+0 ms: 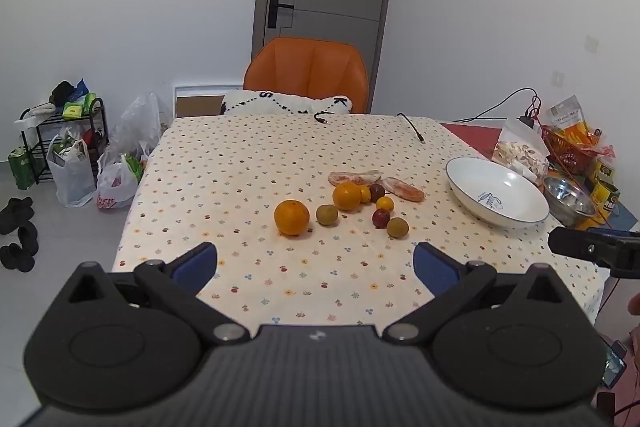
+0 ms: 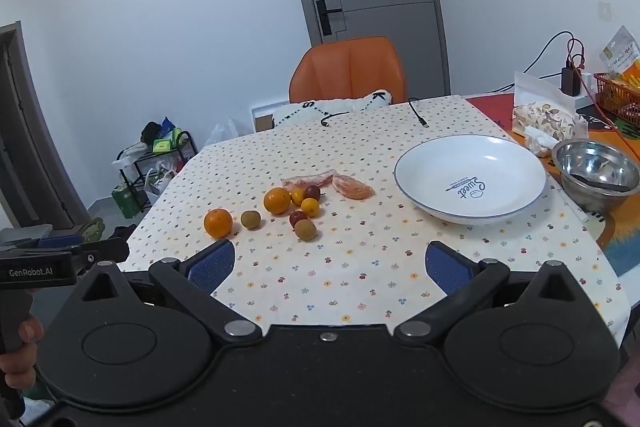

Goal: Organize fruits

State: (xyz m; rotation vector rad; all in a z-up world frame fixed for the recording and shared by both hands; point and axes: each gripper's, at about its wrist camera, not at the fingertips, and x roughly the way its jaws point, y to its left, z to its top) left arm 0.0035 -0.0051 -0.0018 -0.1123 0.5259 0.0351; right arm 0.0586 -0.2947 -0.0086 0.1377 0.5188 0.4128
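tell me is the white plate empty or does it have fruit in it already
Empty. The white plate shows only its bare inside and printed lettering; the fruits, such as the big orange, all lie on the tablecloth to its left.

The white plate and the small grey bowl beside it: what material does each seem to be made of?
White plate: probably glazed ceramic; smooth glossy white with a bright highlight, thin blue rim line and printed lettering. Small grey bowl: most likely stainless steel; silvery, mirror-like walls with blurred reflections and a thin rolled rim. Melamine for the plate cannot be excluded by look alone.
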